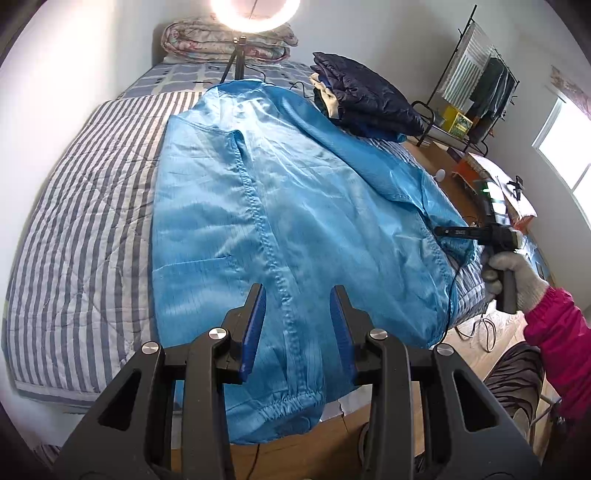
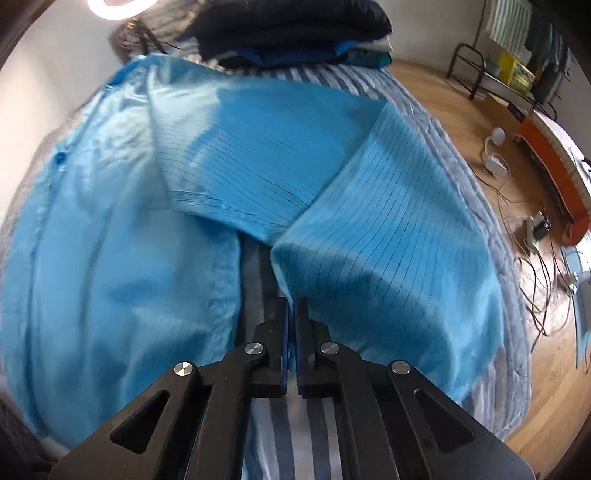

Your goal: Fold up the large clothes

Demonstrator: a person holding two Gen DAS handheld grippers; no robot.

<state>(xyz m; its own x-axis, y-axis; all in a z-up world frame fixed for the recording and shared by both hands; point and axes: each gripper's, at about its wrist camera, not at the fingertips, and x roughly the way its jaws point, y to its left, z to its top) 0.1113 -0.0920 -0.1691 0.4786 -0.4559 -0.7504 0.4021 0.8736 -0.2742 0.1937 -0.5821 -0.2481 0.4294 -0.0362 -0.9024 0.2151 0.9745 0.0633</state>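
Lengthwise on the striped grey-and-white quilted bed cover (image 1: 74, 229) lies a large shiny light-blue pinstriped jacket (image 1: 288, 206), front up, its long axis along the bed: collar toward the far end by the ring light on a tripod (image 1: 240, 14), elastic hem hanging over the near edge. Its zipper line runs down the middle. One sleeve lies folded in across the body near the bed's right edge. A folded dark navy quilted garment stack (image 1: 369, 99) sits near the far right corner. The left gripper (image 1: 297, 299) hovers above the hem, jaws apart, nothing between them. The right gripper (image 2: 291, 306), held by a white-gloved hand (image 1: 517, 277), has its jaws together on the sleeve's edge.
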